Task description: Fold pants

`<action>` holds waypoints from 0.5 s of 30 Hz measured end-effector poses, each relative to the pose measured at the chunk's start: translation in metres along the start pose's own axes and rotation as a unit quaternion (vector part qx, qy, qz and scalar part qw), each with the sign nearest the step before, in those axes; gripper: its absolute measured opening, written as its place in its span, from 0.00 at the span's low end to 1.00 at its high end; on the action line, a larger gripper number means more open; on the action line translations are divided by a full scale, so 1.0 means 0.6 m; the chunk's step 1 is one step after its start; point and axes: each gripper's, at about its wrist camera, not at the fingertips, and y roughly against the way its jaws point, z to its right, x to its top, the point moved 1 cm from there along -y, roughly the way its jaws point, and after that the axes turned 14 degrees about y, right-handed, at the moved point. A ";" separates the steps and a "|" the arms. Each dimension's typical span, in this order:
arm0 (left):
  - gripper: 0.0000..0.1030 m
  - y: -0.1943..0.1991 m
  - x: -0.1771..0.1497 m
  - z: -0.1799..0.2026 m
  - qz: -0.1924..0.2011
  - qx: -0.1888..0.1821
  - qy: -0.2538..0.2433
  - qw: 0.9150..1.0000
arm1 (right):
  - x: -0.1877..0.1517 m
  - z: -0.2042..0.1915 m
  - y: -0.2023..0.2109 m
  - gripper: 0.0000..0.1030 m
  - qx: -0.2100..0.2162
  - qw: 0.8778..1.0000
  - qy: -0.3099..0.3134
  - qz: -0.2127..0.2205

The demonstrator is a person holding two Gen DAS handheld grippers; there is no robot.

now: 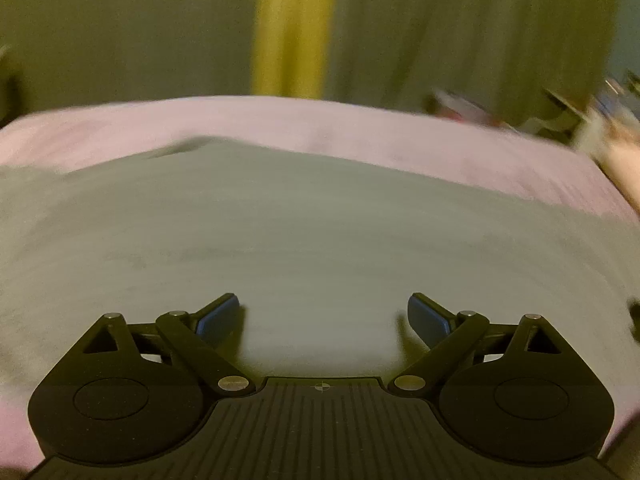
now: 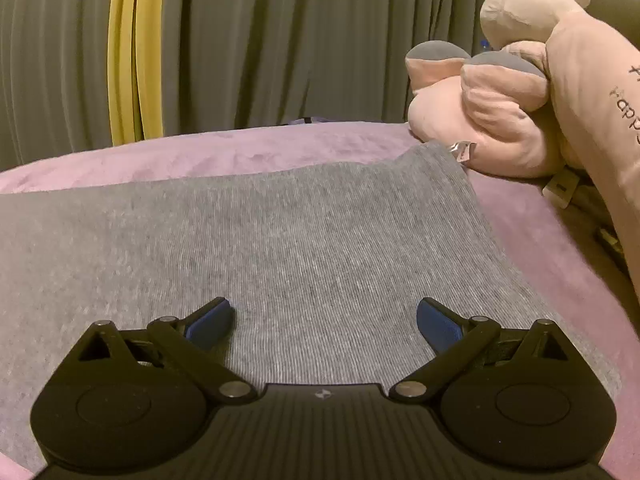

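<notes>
Pants [image 2: 304,232] of gray ribbed knit lie flat on a plush pink blanket [image 2: 240,148], filling both views. Left gripper [image 1: 323,314] and right gripper [image 2: 325,318] hover over them, blue-padded fingers spread, empty. Soft pink toy [image 2: 500,120] sits at 2 o'clock.
</notes>
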 end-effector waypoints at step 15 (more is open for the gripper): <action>0.95 0.041 0.045 -0.253 0.114 0.174 0.209 0.956 | -0.001 -0.005 0.006 0.97 0.000 1.000 0.000 0.001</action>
